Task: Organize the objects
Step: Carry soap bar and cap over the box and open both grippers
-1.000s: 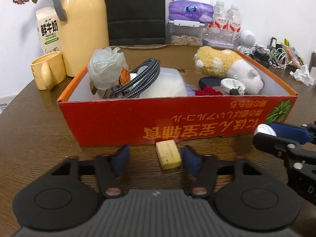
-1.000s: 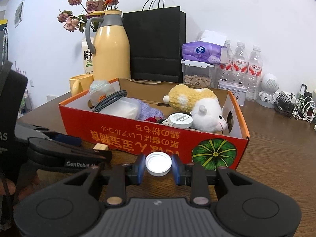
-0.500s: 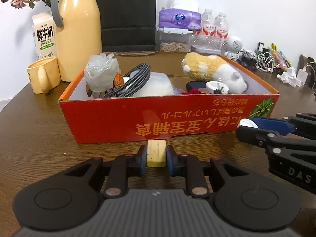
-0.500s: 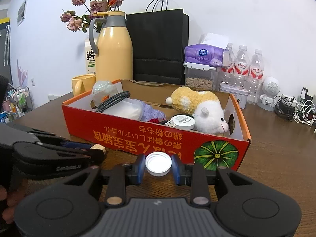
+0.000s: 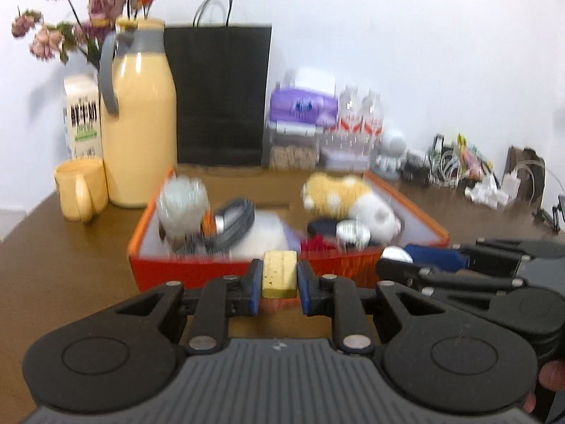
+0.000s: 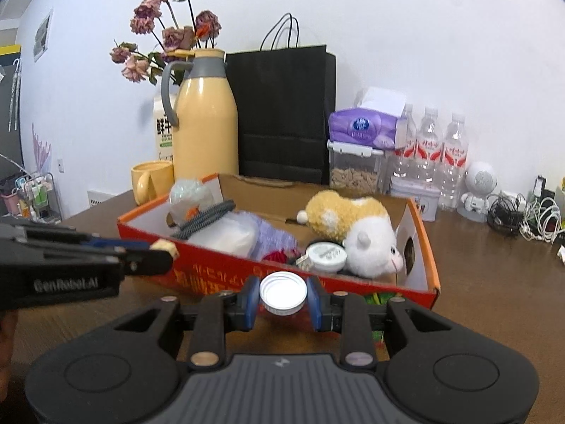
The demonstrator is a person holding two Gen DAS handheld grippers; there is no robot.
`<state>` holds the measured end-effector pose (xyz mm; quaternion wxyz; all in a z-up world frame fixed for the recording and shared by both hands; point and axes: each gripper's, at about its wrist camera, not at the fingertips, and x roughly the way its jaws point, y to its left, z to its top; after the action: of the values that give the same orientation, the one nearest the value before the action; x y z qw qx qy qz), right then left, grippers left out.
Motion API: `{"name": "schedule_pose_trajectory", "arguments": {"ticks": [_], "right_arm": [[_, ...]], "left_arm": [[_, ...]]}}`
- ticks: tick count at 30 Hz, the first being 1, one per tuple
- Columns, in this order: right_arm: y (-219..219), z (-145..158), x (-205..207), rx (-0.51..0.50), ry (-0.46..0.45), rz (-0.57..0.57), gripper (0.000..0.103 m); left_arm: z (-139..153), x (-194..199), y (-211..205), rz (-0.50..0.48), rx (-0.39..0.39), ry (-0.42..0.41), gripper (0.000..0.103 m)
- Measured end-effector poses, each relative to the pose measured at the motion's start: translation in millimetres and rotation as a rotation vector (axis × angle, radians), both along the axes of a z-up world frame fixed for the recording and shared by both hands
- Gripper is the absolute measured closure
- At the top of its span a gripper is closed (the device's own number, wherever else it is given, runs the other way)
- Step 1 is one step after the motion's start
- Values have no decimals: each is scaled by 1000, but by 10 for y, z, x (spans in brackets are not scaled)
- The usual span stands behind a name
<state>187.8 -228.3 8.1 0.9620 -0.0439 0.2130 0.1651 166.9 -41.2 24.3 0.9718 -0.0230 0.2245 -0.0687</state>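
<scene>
Box [image 5: 219, 275] lies at our twelve o'clock, just ahead; left gripper [image 5: 279, 275] clamps the eraser [image 5: 279, 274], right gripper [image 6: 282, 296] clamps the cap [image 6: 282, 295].

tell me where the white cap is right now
The white cap sits clamped in the right gripper, just in front of the red box, low centre in the right wrist view.

The left gripper [image 5: 279, 277], black with blue pads, is clamped on a small pale yellow block [image 5: 279, 274], and its jaws stand narrow and parallel. The right gripper [image 6: 283, 295], of the same make, is closed around a round white plastic cap [image 6: 283, 291]. Both point slightly downward, side by side.
</scene>
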Motion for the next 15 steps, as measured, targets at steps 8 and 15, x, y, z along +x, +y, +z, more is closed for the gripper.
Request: {"name": "schedule_pose_trajectory", "arguments": {"ticks": [8, 15], "right_arm": [[91, 333, 234, -7, -68, 0, 76], [254, 446, 680, -2, -77, -15, 76]], "left_arm": [[327, 250, 27, 27, 5, -103, 82], [348, 729, 65, 83, -20, -97, 82]]}}
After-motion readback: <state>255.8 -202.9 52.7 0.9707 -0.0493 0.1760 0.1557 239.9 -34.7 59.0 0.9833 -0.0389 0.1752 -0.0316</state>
